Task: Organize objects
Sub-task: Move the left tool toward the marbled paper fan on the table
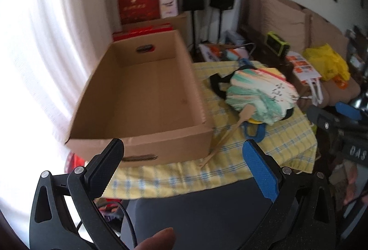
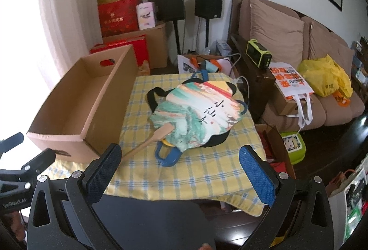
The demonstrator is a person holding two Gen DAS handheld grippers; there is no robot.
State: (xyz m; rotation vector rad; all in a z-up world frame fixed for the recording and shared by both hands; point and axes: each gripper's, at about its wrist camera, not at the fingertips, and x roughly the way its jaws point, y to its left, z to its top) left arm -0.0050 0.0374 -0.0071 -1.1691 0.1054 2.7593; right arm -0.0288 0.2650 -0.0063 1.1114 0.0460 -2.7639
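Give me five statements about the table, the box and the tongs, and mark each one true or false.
1. The cardboard box has nothing inside it. True.
2. The paper fan lies inside the box. False: it lies on the checked tablecloth, beside the box, on top of other items.
3. The right tongs are shut on the fan's wooden handle. False: they are open and hold nothing.
4. The left tongs are open and hold nothing. True.
5. The yellow plastic bag sits on the table. False: it sits on the sofa.
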